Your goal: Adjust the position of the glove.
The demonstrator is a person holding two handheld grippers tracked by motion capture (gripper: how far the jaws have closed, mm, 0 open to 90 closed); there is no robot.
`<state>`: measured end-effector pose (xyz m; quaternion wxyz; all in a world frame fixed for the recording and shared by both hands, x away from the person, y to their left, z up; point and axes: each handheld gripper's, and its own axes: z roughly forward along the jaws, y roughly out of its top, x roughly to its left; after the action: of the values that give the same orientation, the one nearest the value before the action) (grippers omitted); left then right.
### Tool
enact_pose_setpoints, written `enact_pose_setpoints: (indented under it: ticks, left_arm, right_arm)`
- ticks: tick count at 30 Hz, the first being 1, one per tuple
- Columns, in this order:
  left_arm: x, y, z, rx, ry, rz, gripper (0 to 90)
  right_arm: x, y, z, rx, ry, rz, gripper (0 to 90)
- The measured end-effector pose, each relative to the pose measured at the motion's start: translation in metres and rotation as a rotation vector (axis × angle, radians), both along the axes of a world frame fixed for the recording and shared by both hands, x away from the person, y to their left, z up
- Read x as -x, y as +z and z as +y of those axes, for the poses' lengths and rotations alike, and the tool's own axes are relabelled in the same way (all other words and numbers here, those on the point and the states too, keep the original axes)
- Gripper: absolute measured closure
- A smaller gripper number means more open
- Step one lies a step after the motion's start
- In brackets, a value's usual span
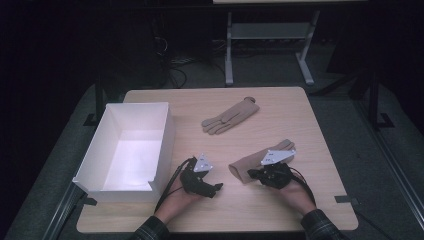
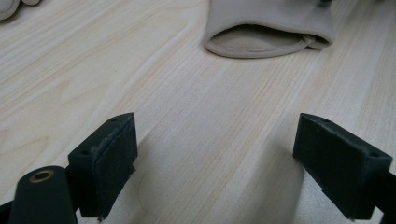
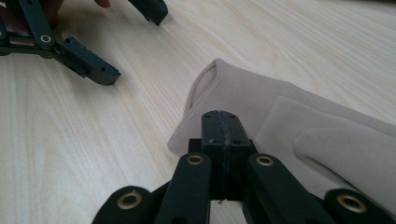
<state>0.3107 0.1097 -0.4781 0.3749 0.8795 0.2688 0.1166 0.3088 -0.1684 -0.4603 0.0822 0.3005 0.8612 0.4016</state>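
High view: a white box [image 1: 131,150] sits at the desk's [image 1: 260,210] left edge, one tan glove [image 1: 230,117] lies toward the far edge, and a second glove [image 1: 250,164] lies toward the near right, with the right hand-held gripper [image 1: 256,173] at its cuff and the left hand-held gripper [image 1: 216,188] just beside it. Left gripper view: the jaws stand wide apart over bare wood, released, facing the second glove's open cuff [image 2: 266,39]. Right gripper view: the jaws are pressed together, clenched at the cuff's edge [image 3: 205,98]; whether they pinch fabric, I cannot tell.
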Motion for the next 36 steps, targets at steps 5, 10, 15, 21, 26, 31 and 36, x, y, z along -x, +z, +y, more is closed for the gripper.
enact_pose_setpoints:
  ticks: [5,10,15,21,26,31,36]
  left_arm:
    - [0.000,0.000,0.000,-0.001,0.002,0.005,13.1]
    - [0.000,0.000,0.000,-0.003,0.001,0.006,13.1]
    - [0.001,0.000,0.000,-0.004,0.002,0.005,13.1]
    - [0.001,0.000,0.000,-0.001,0.005,0.008,13.1]
    - [0.001,0.000,0.000,-0.002,0.006,0.008,13.1]
    - [0.001,0.000,0.000,-0.001,0.006,0.009,13.1]
    - [0.001,0.000,0.000,-0.002,0.006,0.008,13.1]
  right_arm:
    - [-0.004,-0.008,0.009,0.029,0.006,0.013,90.0]
    - [-0.004,-0.010,0.008,0.028,0.004,0.009,90.0]
    - [-0.003,-0.010,0.003,0.025,0.013,0.029,90.0]
    - [0.003,-0.010,-0.005,0.024,0.015,0.038,90.0]
    - [0.010,-0.009,-0.013,0.038,0.017,0.043,90.0]
    - [0.019,-0.006,-0.029,0.056,0.007,0.056,90.0]
    - [0.026,-0.006,-0.045,0.065,-0.010,0.062,90.0]
